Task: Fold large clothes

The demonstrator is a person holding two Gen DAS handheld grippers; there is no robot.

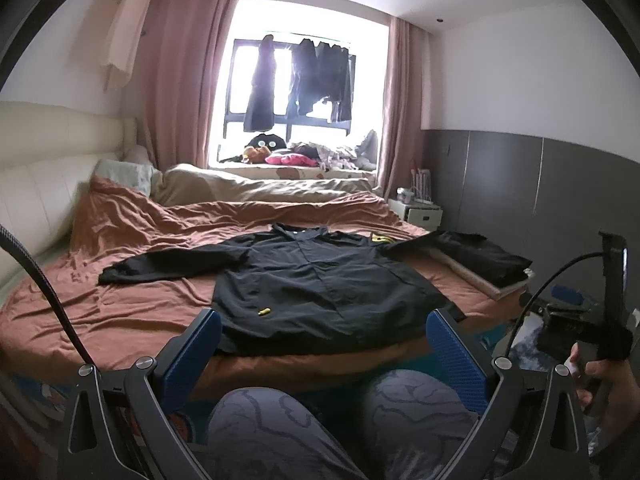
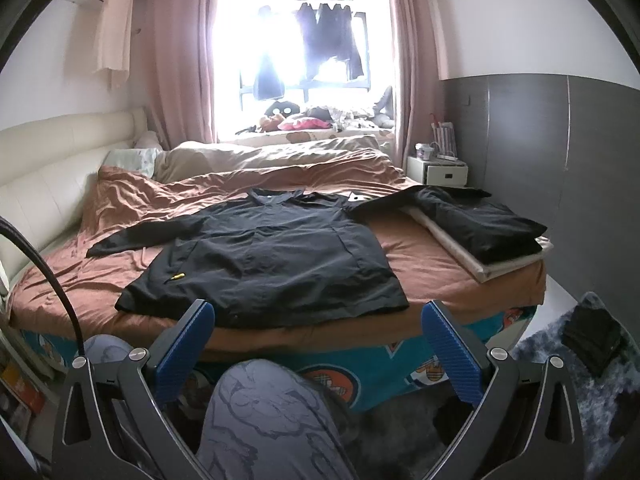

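My left gripper has its 2 blue pads spread wide with nothing between them, held low over my knees and short of the bed's near edge. My right gripper is likewise spread and empty, level and pointed at the bed. In the left view my right hand grips its handle off to the side.

No writing is readable anywhere. The black jacket lies flat on the rust-brown sheet, collar away from me, hem parallel to the near edge and just inside it, both sleeves spread out. A small yellow tag sits on its front near the hem. The far sleeve ends beside a folded black garment resting on a white board at the bed's right corner. Bare sheet lies open left of the jacket.
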